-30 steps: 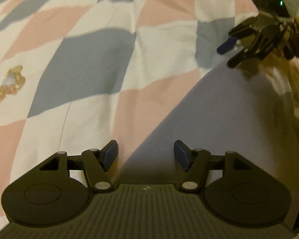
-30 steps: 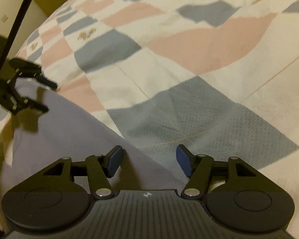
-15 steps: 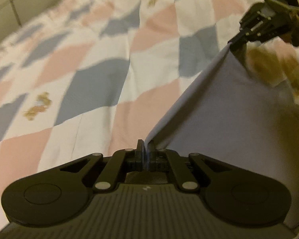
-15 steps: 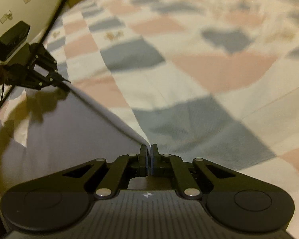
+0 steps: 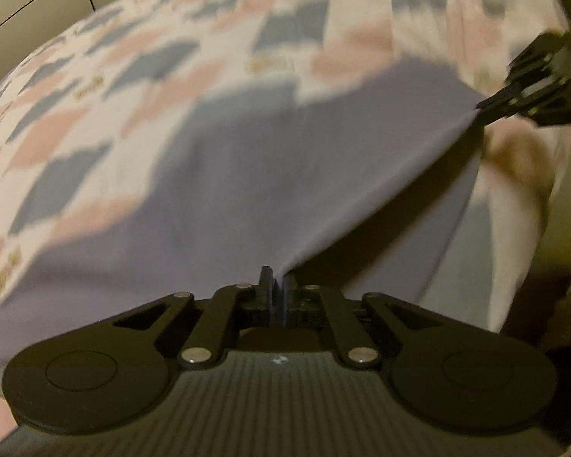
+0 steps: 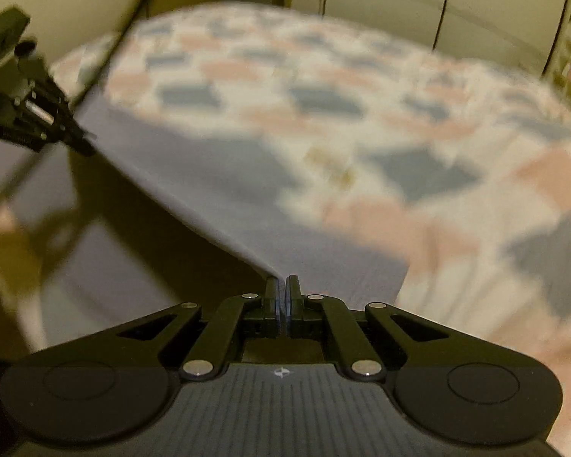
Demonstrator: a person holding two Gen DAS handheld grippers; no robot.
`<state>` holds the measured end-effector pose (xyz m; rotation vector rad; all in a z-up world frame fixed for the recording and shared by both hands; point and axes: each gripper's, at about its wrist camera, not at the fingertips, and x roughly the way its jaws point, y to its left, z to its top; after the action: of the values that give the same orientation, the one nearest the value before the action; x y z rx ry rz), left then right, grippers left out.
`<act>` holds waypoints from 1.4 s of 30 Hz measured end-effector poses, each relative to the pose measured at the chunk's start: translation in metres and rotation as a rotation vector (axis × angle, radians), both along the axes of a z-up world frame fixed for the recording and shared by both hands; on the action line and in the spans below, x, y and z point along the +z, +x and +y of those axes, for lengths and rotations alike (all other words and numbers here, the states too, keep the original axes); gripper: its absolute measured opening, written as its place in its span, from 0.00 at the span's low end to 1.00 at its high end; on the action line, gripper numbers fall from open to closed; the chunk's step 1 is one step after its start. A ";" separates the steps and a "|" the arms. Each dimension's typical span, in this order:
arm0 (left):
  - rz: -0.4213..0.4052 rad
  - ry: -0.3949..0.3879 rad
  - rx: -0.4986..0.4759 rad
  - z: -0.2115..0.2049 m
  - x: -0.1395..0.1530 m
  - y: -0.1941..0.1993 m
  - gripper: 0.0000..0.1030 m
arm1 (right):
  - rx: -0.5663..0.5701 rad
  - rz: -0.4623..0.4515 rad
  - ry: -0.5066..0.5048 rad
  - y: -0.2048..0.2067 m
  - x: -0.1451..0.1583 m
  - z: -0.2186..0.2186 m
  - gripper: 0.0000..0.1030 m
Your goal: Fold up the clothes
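To carry one edge over for a fold, pinched the cloth (image 5: 247,175) tight between left gripper (image 5: 277,289) and right gripper (image 6: 282,297), lifted above the bedspread (image 6: 323,76).

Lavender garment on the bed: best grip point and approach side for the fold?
Grip the near hem at its two ends, coming in from the near edge along the bed. The lavender garment is thin, flat cloth, so only an edge fits between closed jaws. Left gripper and right gripper hold it so, hem taut between them above the checked bedspread.
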<state>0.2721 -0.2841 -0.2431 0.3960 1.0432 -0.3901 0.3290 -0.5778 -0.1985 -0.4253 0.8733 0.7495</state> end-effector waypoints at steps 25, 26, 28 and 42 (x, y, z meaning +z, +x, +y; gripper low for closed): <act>-0.188 0.631 -0.443 0.008 -0.068 -0.046 0.31 | -1.121 0.491 0.751 -0.033 -0.081 -0.090 0.34; -0.194 0.665 -0.467 0.012 -0.072 -0.046 0.31 | -1.123 0.474 0.741 -0.032 -0.079 -0.088 0.34; -0.210 0.721 -0.515 0.018 -0.081 -0.046 0.31 | -1.125 0.439 0.722 -0.029 -0.074 -0.083 0.34; -0.295 0.737 -0.480 0.022 -0.074 -0.051 0.03 | -1.164 0.415 0.702 -0.034 -0.071 -0.089 0.09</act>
<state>0.2215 -0.2623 -0.3171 1.3390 0.7653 -0.3453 0.2953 -0.6664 -0.2696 0.8561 0.9878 -0.0005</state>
